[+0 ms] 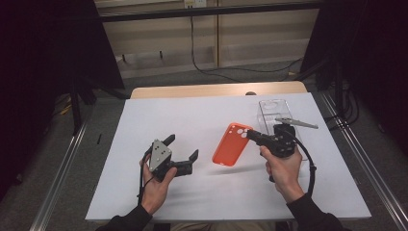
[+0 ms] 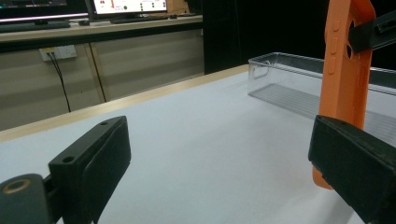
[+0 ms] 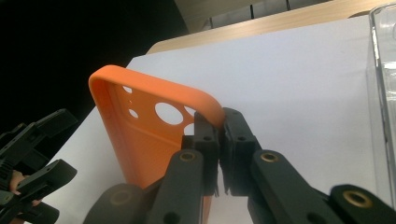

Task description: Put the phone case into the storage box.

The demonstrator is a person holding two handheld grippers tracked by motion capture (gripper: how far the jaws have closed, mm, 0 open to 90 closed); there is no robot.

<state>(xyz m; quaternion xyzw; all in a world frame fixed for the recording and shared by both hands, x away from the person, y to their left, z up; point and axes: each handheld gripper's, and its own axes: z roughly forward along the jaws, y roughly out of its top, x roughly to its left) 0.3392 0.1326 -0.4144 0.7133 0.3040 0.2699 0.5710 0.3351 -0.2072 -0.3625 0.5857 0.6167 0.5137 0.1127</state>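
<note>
Above the tabletop (image 1: 144, 202), right gripper (image 1: 251, 135) pinches the case's (image 1: 232, 144) top edge, long axis hanging down; left gripper (image 1: 182, 153) spread wide, just left of it.

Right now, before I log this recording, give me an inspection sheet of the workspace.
Surface: white table, wooden strip along its far edge.
Job's things: orange phone case, held off the table; clear plastic bin at the far right.
Clutter: nothing seen.
Grippers: right gripper shut on the phone case's camera-end edge; left gripper open, holding nothing, jaws aimed toward the case.
Cables: black cable looping from the right gripper; another cable on the floor beyond the table.
Surroundings: grey floor, pale wall panels, monitors on a desk.
</note>
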